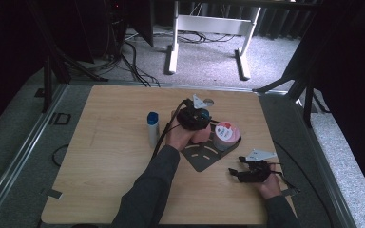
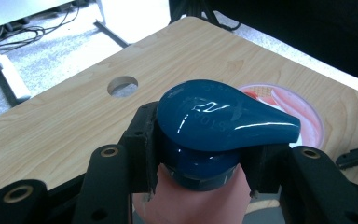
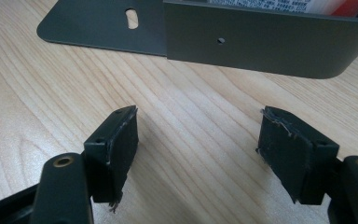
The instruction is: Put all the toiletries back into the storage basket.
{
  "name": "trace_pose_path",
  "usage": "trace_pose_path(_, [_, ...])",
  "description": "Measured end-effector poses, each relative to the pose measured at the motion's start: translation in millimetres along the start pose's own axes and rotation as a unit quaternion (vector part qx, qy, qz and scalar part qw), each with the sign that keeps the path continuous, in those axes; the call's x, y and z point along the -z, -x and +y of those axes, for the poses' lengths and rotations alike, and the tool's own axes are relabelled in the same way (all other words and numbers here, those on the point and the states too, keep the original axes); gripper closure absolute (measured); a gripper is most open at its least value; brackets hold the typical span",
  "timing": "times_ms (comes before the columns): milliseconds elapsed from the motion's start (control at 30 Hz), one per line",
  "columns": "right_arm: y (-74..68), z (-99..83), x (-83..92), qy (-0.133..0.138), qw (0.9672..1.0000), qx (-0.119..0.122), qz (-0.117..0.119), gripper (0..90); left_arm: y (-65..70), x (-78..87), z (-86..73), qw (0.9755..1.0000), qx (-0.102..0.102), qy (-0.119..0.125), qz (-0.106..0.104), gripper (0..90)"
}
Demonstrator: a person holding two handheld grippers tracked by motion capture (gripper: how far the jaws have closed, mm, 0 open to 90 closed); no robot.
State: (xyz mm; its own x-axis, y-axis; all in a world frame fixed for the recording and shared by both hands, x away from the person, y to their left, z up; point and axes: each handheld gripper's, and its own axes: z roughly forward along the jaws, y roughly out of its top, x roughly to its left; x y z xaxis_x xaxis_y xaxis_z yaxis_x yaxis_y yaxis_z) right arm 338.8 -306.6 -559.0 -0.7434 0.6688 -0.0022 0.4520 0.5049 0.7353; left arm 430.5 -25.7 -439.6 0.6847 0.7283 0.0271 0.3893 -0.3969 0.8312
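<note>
Gripping a pink bottle (image 2: 200, 205) by its dark blue cap (image 2: 219, 121) – that's the left gripper (image 2: 198, 161) rn, jaws about half closed w/ pads pressed on both sides of the cap. From the high view the left gripper (image 1: 193, 118) sits mid-table, just left of a pink-lidded tub (image 1: 226, 134) that stands in a dark metal bracket (image 1: 200, 157). A white bottle w/ blue cap (image 1: 152, 128) stands upright just beside the left forearm, on its left. Right gripper (image 3: 198, 156) is wide open – nothing between the pads, just bare wooden table (image 3: 51, 84), bracket wall ahead. It rests near the table's right front, well apart from the bottle.
</note>
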Motion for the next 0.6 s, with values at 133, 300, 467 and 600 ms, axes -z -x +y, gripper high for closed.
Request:
trace_pose_path(133, [0.0,0.0,0.0,0.0,1.0,0.0,0.0,28.2,-0.7,-5.5,-0.4,1.0,0.006,-0.003,0.004,52.5])
trace_pose_path(300, [0.0,0.1,-0.1,0.0,1.0,0.0,0.0,28.1,-1.6,-12.8,-1.8,0.9998,0.014,-0.008,0.009,52.5])
trace_pose_path(467, [0.3,0.1,-0.2,0.0,1.0,0.001,0.0,28.0,-1.8,-18.1,-1.5,0.9997,0.017,-0.011,0.015,52.5])
trace_pose_path(600, [0.3,0.1,-0.2,0.0,1.0,0.001,0.0,28.1,-2.0,-20.6,-1.1,0.9994,0.026,-0.011,0.019,52.6])
